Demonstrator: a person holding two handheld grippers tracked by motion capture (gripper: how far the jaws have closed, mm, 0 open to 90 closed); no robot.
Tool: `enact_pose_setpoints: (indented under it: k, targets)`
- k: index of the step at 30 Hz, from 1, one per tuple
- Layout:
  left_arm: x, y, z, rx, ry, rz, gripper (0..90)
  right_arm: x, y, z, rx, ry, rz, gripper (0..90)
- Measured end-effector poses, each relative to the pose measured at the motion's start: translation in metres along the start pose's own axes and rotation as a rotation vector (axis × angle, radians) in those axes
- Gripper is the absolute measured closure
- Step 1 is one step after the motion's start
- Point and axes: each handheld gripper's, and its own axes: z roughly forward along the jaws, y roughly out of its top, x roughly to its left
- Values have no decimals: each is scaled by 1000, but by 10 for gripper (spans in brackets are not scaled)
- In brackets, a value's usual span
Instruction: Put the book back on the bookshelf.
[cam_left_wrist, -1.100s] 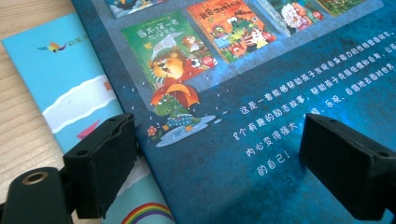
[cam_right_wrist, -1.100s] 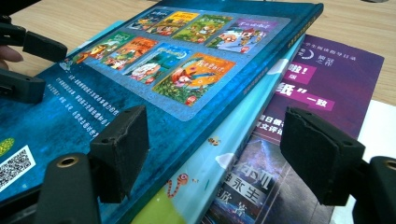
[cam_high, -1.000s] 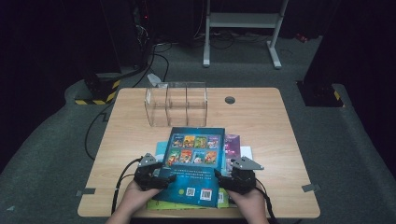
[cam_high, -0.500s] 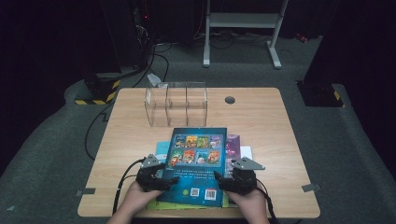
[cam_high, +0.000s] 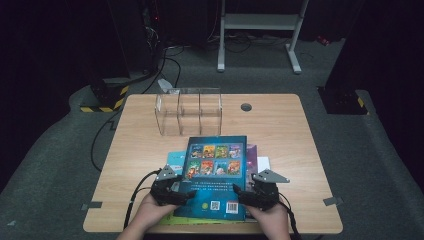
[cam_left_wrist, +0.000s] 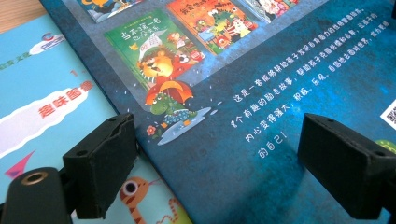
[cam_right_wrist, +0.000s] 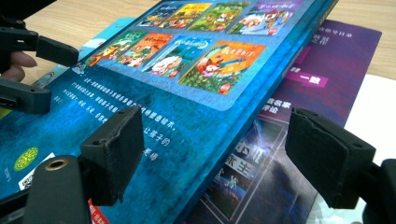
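A blue picture book (cam_high: 215, 175) lies back cover up on a stack at the table's front. My left gripper (cam_high: 187, 192) is at its left edge and my right gripper (cam_high: 239, 192) at its right edge. In the left gripper view the open jaws (cam_left_wrist: 217, 140) straddle the book's (cam_left_wrist: 280, 70) left edge, one jaw over the teal book (cam_left_wrist: 46, 93) below. In the right gripper view the jaws (cam_right_wrist: 215, 130) have just been opening; the book's (cam_right_wrist: 177, 107) thick right edge runs between them untouched, with the left gripper (cam_right_wrist: 44, 74) farther off.
Under the blue book lie a teal book (cam_high: 175, 160), a purple one (cam_high: 251, 155) (cam_right_wrist: 322, 70) and a white sheet (cam_high: 263, 162). A clear divided box (cam_high: 189, 112) stands behind the stack on the wooden table (cam_high: 280, 130), beside a cable hole (cam_high: 245, 107).
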Motion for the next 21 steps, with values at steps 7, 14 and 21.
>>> enact_pose_setpoints:
  k: [7,14,21]
  targets:
    - [-3,3,3,0,-1,20,123,-1,0,1,24,8,13,226]
    - [-4,2,4,-10,2,3,122,-6,11,10,21,-17,32,257]
    - [0,1,5,-19,-2,-41,122,-9,14,16,41,-32,59,274]
